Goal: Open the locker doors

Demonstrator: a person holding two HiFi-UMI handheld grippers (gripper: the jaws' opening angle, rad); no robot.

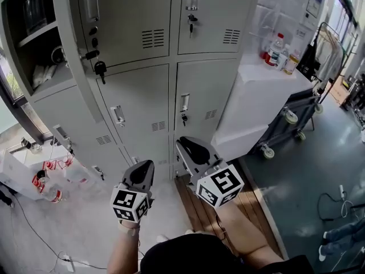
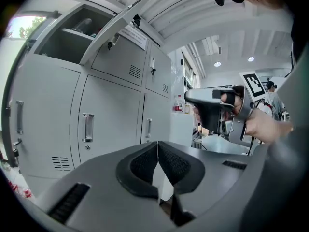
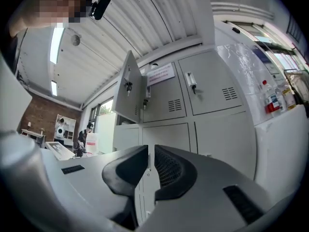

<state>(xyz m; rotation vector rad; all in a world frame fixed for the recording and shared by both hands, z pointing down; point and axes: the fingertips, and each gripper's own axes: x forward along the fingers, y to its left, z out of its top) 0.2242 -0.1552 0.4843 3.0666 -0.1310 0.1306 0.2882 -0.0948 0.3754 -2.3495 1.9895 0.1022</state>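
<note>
**Lockers** (image 1: 171,61): grey steel bank, three columns shown in the head view.

**Top-left door** (image 1: 73,50): swung open, with keys (image 1: 99,68) hung from its lock and shelves exposed behind it.

**Remaining doors:** all closed. Among them are the middle-row centre door (image 1: 140,96), fitted with an upright handle (image 1: 118,115), and the middle-row right door (image 1: 205,84), fitted with a second handle (image 1: 184,103) and a key hung below.

**Left gripper** (image 1: 144,167): held low before the bottom row and pointed at the lockers. The jaws are pressed together at the tips, with nothing between them.

**Right gripper** (image 1: 185,145): held just beside the left one, nearer the right column. The jaws are set a narrow slit apart, with nothing between them. No door or handle is touched.

**Surroundings:** a white cabinet (image 1: 268,90) stands to the right of the lockers with bottles (image 1: 278,50) on top. A wheeled cart (image 1: 291,124) is parked beyond it.

**Step in hand:** judged as the passage from one door to another. One door is done and neither gripper is engaged, so the task is judged to be at an early stage, with most doors left.

**Next move:** a closed door is to be chosen, probably a lower one near the grippers.
- The jaws would have to be widened first, then closed across the narrow handle from its sides.
- The door would then be drawn outward along its hinge arc.
- Whether the doors are locked cannot be told, so a turn of the key may be called for.
</note>
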